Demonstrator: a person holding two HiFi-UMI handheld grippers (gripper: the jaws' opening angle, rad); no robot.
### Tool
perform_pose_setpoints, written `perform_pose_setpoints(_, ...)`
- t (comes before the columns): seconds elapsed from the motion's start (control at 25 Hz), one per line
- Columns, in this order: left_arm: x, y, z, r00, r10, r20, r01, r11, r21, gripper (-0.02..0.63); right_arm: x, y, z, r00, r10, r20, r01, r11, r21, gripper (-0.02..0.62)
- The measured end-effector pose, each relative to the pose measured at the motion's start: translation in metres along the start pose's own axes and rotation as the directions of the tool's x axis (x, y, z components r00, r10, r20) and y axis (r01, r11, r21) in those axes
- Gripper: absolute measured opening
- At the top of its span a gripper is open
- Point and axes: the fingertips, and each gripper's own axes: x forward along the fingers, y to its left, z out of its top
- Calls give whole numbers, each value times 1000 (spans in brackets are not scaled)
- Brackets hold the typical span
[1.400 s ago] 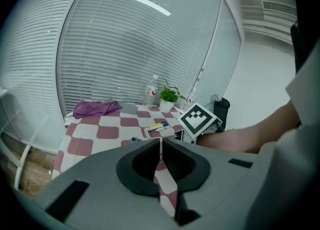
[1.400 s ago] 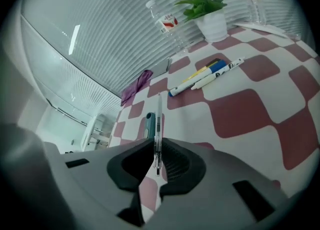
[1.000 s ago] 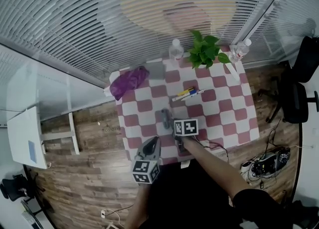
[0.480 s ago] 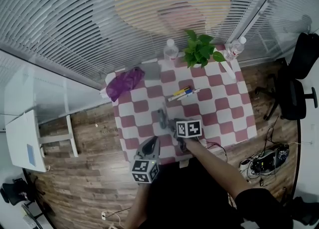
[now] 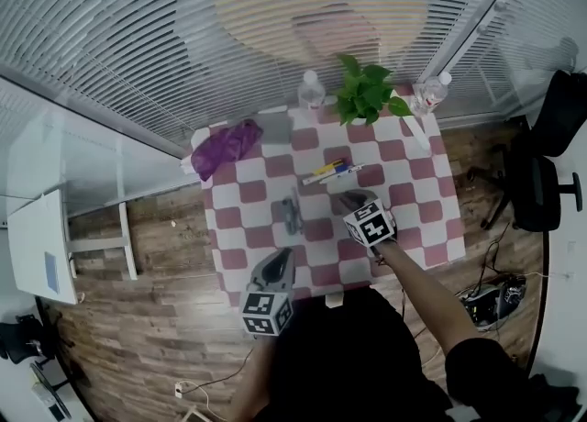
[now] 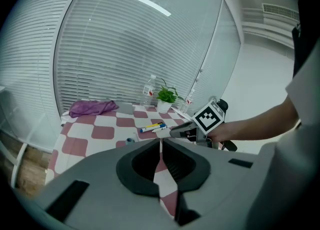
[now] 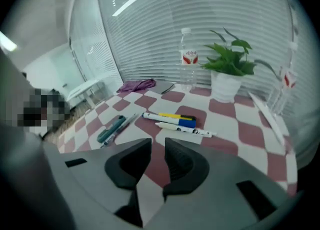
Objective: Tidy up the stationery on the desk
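The left gripper (image 6: 161,141) hangs over the table's (image 5: 417,193) near edge, its jaws drawn together to a thin slit with nothing in it. Farther in, the right gripper (image 7: 157,144) is raised above the middle of the checked top. Its jaws stand a little apart, empty and touching nothing. Just ahead of it lie a white marker (image 7: 183,129) and a yellow-blue marker (image 7: 170,118), side by side and touching. Left of these, apart from them, a teal pen (image 7: 111,129) lies with a thin pen (image 7: 124,125) alongside it. At the far edge are a purple cloth (image 7: 136,85), a bottle (image 7: 187,61) and a potted plant (image 7: 227,69).
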Motion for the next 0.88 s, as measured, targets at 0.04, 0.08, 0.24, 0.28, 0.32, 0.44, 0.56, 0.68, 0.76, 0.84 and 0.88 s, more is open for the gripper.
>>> perform_pose_setpoints(0.04, 0, -2, 0, 1000, 5, 1, -5, 1000, -2, 43, -2, -9, 3, 1000, -9, -7, 9, 998, -60, 100)
perform_pose_setpoints(0.08, 0, -5, 1, 1000, 10, 3, -10, 1000, -6, 43, -4, -18, 6, 1000, -19, -17, 17, 993, -119, 106)
perform_pose_setpoints(0.24, 2, -14, -4, 999, 37, 2, -37, 999, -23, 43, -3, -50, 15, 997, -54, -55, 32, 939, -342, 132)
perform_pose_setpoints(0.28, 2, -17, -5, 999, 44, 1, -44, 999, -28, 43, -1, -55, 16, 996, -56, -64, 27, 921, -389, 135)
perform_pose_setpoints(0.32, 3, -19, -7, 999, 52, 1, -52, 998, -35, 43, 2, -60, 17, 996, -52, -75, 15, 903, -430, 135)
perform_pose_setpoints(0.44, 2, -24, -10, 997, 81, 3, -80, 995, -56, 43, 17, -69, 13, 991, -21, -130, -54, 836, -546, 141)
perform_pose_setpoints(0.56, 0, -29, -17, 994, 109, -7, -110, 992, -68, 43, 31, -75, 4, 983, -3, -185, -119, 758, -641, 141)
perform_pose_setpoints(0.68, -1, -33, -21, 991, 135, -13, -136, 988, -80, 43, 41, -79, 1, 975, 17, -223, -168, 711, -683, 141)
perform_pose_setpoints(0.76, -2, -35, -24, 988, 151, -15, -152, 984, -88, 43, 46, -79, 2, 967, 52, -250, -210, 719, -662, 141)
perform_pose_setpoints(0.84, -2, -36, -26, 987, 162, -13, -162, 982, -95, 43, 47, -79, 4, 958, 86, -273, -247, 728, -639, 138)
perform_pose_setpoints(0.88, -2, -36, -26, 986, 166, -10, -166, 981, -96, 43, 47, -78, 4, 955, 97, -280, -261, 728, -635, 138)
